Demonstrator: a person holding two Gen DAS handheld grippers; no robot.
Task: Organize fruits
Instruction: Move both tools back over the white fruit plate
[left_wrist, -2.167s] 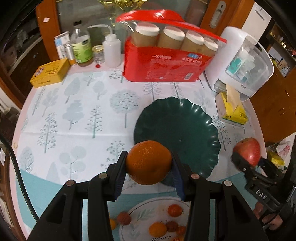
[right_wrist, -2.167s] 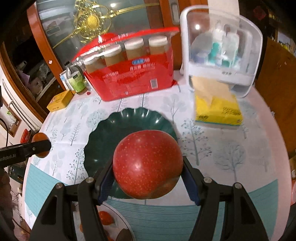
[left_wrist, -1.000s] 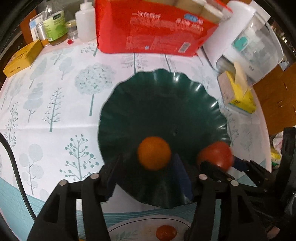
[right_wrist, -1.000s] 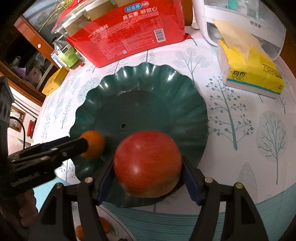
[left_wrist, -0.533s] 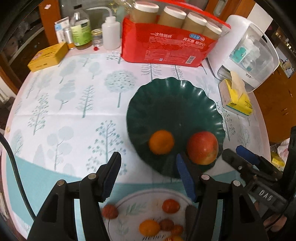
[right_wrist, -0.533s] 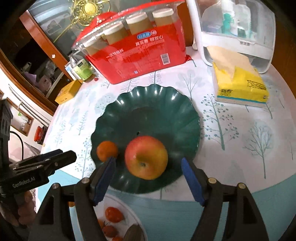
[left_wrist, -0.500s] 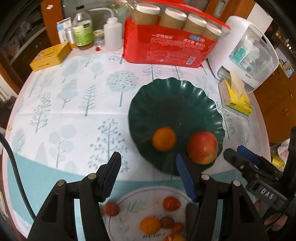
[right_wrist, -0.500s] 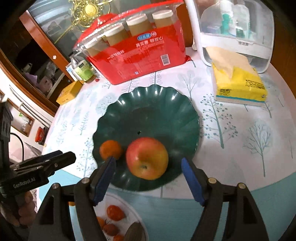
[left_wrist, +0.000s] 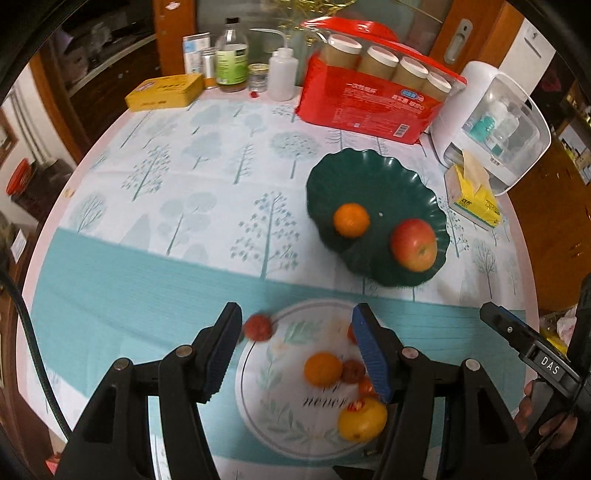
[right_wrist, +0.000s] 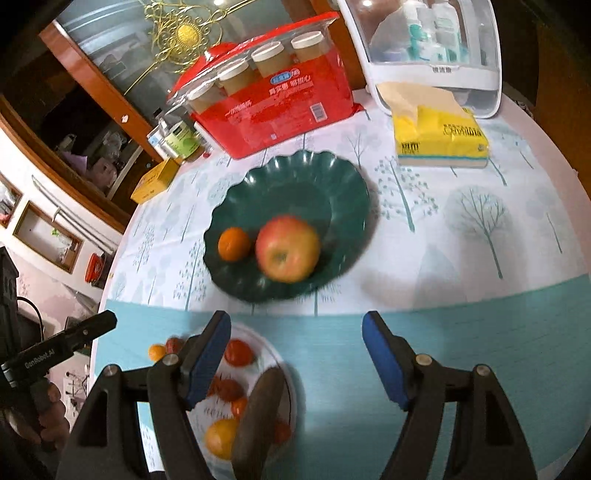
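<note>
Fruit in bowl, both tools empty.
Orange (left_wrist: 351, 219) and apple (left_wrist: 414, 244) lie in the green bowl (left_wrist: 369, 173), beyond the left tool (left_wrist: 297, 350) and right tool (right_wrist: 295, 354), jaws apart.

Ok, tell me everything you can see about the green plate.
The green plate is a dark green, glossy dish, plastic by the look, with a scalloped, wavy rim and a shallow well with a tiny pale spot near its centre. It sits flat on the tree-print tablecloth, in front of the red pack and beside the yellow tissue box, apart from both. Two fruits lie in it: an orange and an apple, both toward its near side. Neither gripper touches it.
</note>
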